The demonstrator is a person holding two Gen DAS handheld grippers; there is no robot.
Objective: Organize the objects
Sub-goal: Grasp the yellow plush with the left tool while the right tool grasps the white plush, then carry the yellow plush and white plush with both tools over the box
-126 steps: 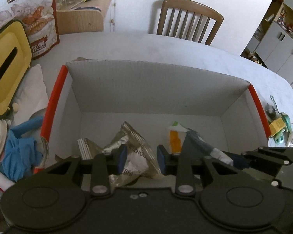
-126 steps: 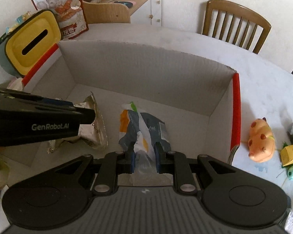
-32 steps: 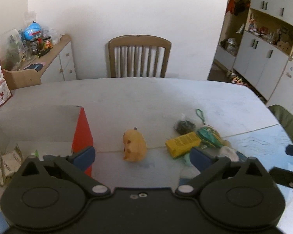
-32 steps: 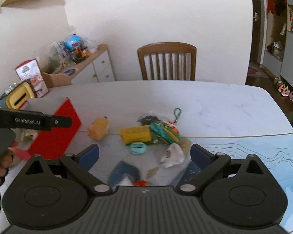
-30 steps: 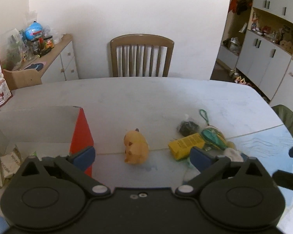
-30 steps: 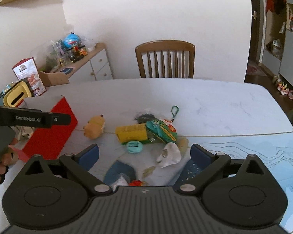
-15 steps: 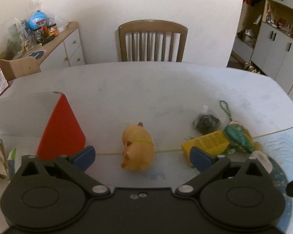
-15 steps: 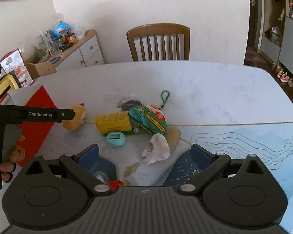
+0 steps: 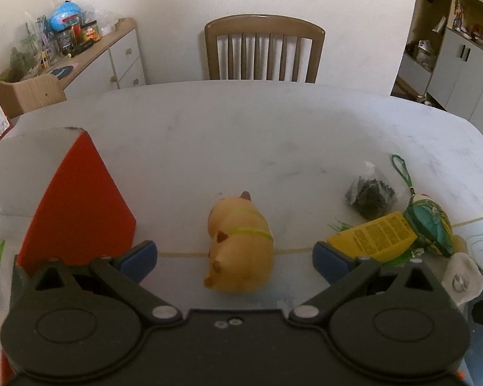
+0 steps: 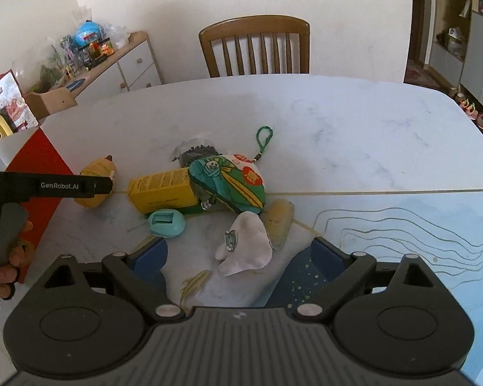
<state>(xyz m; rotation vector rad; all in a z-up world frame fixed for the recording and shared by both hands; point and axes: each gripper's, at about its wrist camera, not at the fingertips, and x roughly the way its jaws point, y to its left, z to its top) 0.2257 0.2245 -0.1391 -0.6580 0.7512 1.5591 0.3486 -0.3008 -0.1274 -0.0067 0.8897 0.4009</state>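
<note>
In the left wrist view my left gripper point(image 9: 235, 259) stands open, its blue pads either side of an orange toy pig point(image 9: 241, 244) on the white table, without touching it. My right gripper point(image 10: 238, 254) is wide and its jaws are closing. A white plush piece point(image 10: 246, 244) lies between its pads, which do not press on it. Behind that lie a yellow box point(image 10: 164, 189), a green patterned pouch point(image 10: 228, 183), a teal oval case point(image 10: 167, 222) and a bag of dark beads point(image 10: 196, 154). The red-sided cardboard box point(image 9: 77, 199) stands at the left.
A wooden chair point(image 9: 264, 51) stands at the table's far edge. A blue patterned mat point(image 10: 402, 241) covers the near right of the table. A hand point(image 10: 6, 257) holds the left gripper's handle beside the red box wall point(image 10: 38, 173). A sideboard with clutter is at the back left.
Both grippers, earlier shut on wrappers inside the box, are out of it and open. Over the last second both sank toward the loose items, and the right jaws narrowed slightly.
</note>
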